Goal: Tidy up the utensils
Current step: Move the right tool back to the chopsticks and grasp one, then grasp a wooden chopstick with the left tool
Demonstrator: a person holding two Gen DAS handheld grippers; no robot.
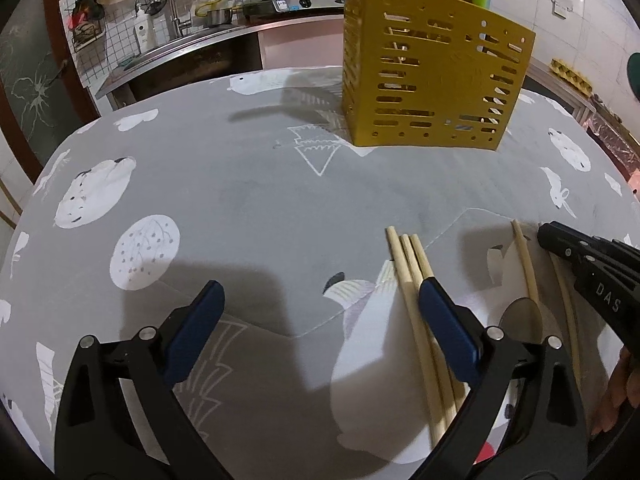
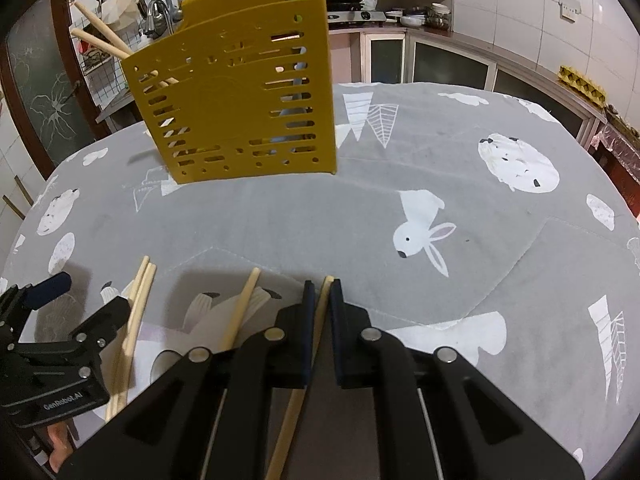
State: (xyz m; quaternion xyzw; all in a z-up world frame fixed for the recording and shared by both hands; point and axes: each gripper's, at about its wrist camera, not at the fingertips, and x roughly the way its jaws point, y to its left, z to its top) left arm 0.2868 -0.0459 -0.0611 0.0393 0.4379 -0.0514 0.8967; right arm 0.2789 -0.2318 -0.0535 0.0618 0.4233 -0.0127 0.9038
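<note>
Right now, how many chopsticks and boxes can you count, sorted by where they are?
4 loose chopsticks on the tablecloth: three bundled, one apart
1 chopstick pinched in the right gripper
2 stored chopsticks poking out of the yellow holder
1 yellow holder
Total: 8

Indoor light, moderate, from overhead; soft dark shadows on the tabletop (image 1: 248, 200) beneath each claw and left of the yellow holder (image 1: 432, 80). Strong fisheye bending at the edges, black vignette in the corners. Centre sharp; background kitchen slightly soft, no marked glare.
</note>
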